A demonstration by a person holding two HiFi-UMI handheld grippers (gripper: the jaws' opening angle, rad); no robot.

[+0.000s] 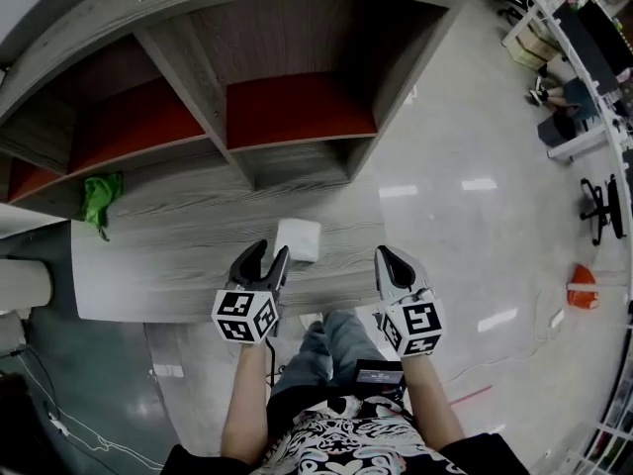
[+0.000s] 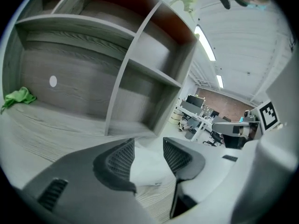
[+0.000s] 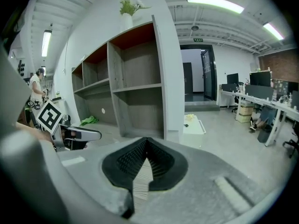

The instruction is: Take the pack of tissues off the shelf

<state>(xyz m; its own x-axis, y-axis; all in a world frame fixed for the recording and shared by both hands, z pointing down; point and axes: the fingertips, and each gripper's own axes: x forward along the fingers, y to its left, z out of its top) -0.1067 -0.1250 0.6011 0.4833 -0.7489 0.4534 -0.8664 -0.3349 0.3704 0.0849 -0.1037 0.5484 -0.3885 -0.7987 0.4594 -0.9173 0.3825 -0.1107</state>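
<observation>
Closest to us, our two forearms reach out over our jeans (image 1: 331, 344), each hand carrying a gripper with a marker cube at its back. We hold the left gripper (image 1: 267, 257) with its jaws spread wide and released; in the left gripper view the ribbed pads (image 2: 119, 160) stand apart on either side of the pack of tissues (image 1: 298, 238), and neither pad presses on it. We see the white pack lying flat on the wood-grain ledge (image 1: 168, 255) at the foot of the shelf (image 1: 297, 107), close to the ledge's front edge and just beyond the left gripper's tips. We keep the right gripper (image 1: 394, 262) clenched with nothing in it: in the right gripper view its dark pads meet at the tips, and only the pale wood grain shows through the narrow gap lower down. It hangs beside the left gripper, near the right end of the ledge, and apart from the pack. We see red back panels in the shelf compartments above the ledge in the head view. Well to the left of the pack, a crumpled green cloth (image 1: 99, 198) lies on the same ledge. On top of the shelf, in the right gripper view, we make out a white vase with a green plant (image 3: 127, 13). Off to the right on the glossy floor sits an orange object (image 1: 583, 287).
</observation>
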